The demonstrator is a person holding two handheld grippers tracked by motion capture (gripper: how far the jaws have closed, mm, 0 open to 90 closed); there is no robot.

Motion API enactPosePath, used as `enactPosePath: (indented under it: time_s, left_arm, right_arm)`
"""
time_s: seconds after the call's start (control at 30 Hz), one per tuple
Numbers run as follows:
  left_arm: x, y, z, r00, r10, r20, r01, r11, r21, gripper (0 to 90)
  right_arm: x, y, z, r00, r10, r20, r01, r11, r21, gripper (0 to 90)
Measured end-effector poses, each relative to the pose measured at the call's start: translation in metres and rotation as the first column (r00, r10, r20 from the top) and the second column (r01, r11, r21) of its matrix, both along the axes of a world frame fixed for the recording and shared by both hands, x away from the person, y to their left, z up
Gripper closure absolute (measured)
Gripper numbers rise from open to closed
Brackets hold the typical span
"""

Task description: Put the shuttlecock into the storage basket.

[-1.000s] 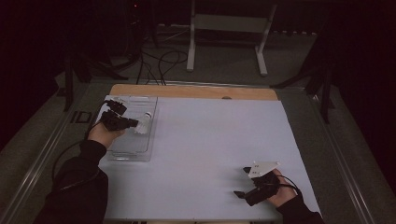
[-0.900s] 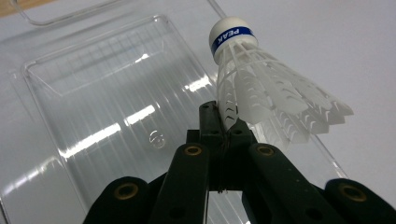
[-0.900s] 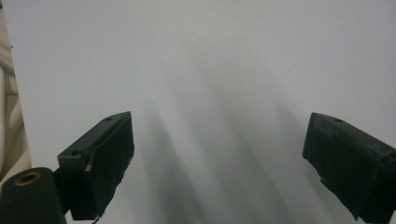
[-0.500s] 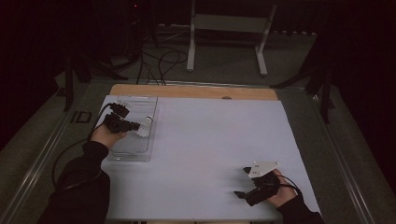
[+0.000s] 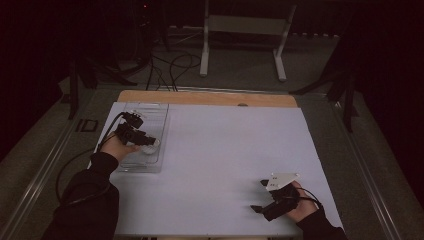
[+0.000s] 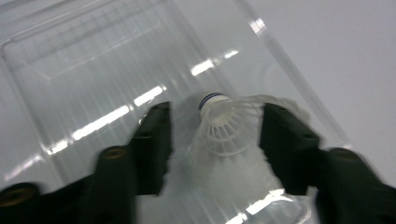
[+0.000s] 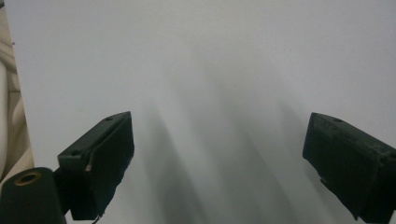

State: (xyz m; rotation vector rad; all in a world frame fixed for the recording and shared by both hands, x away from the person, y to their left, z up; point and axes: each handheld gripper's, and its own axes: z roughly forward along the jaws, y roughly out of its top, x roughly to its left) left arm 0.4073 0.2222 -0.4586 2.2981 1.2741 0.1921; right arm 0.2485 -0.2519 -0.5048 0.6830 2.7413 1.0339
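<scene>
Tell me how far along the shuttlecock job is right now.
Done: the white shuttlecock lies inside the clear tray. In hand: the left gripper has just been opening, its fingers apart from the shuttlecock between them. Left: drawing that gripper out of the tray. The right gripper rests open over the white mat.

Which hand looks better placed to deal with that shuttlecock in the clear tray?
The left. Its gripper has just opened and straddles the shuttlecock in the clear tray. The right gripper rests open, far across the white table.
</scene>
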Motion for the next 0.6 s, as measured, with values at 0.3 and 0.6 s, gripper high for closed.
enactPosePath:
  time_s: [0.3,0.6]
  left_arm:
    - [-0.006,-0.003,0.017,0.9992,-0.033,0.021,0.034,0.9985,-0.042,16.7]
    - [-0.011,-0.010,0.028,0.9974,-0.054,0.048,0.055,0.9977,-0.039,4.5]
  right_arm:
    - [0.000,0.000,0.000,1.0000,0.003,-0.003,-0.003,1.000,0.000,8.8]
    - [-0.001,0.001,0.001,1.0000,0.001,0.000,-0.001,1.000,0.002,8.8]
